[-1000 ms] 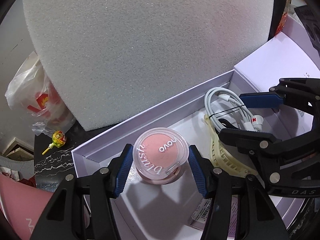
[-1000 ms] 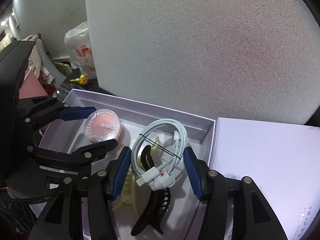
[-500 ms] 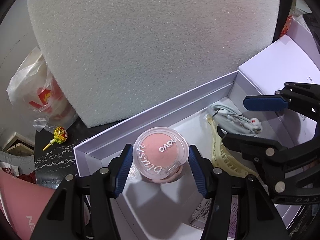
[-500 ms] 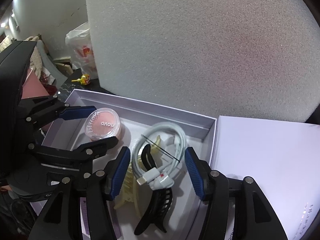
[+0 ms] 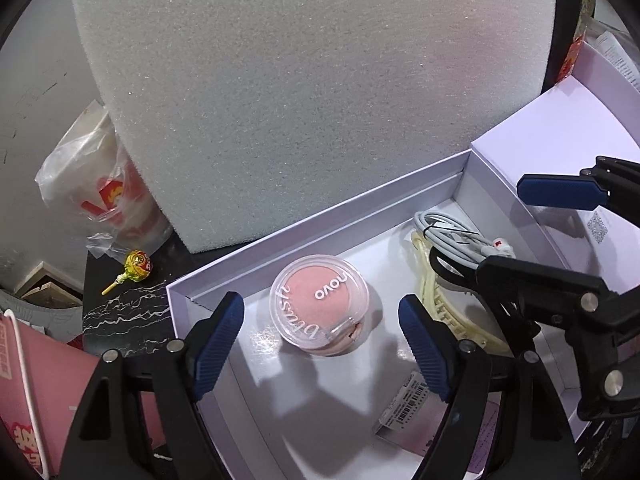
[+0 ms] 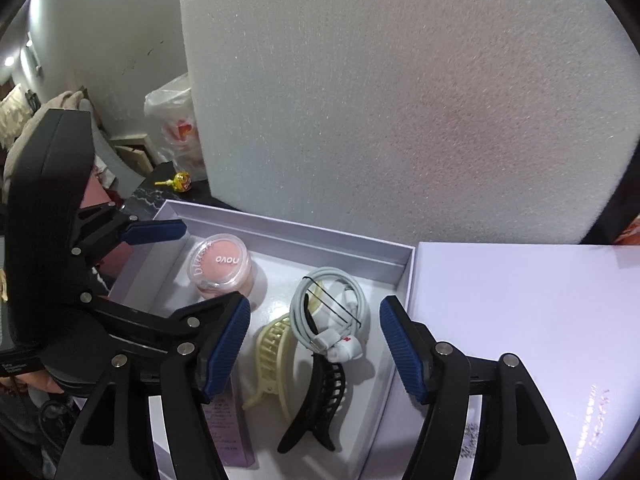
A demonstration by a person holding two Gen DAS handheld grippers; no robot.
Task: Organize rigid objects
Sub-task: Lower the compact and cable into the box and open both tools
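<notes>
The right gripper (image 5: pixel 520 232) is covering part of the cream hair clip (image 5: pixel 436 300) and most of the coiled cable (image 5: pixel 448 232) in the left wrist view. The foam block (image 6: pixel 400 100) is running off the top of both views and hiding whatever stands behind it. The small barcode label (image 5: pixel 404 412) is lying too small to read. In the right wrist view a purple packet (image 6: pixel 228 428) is sitting half under a finger, its print too small to read.

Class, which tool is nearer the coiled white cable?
Right. The right tool, jaws opening, straddles the coiled white cable. The left tool, also opening, stands over the blush compact beside it.
</notes>
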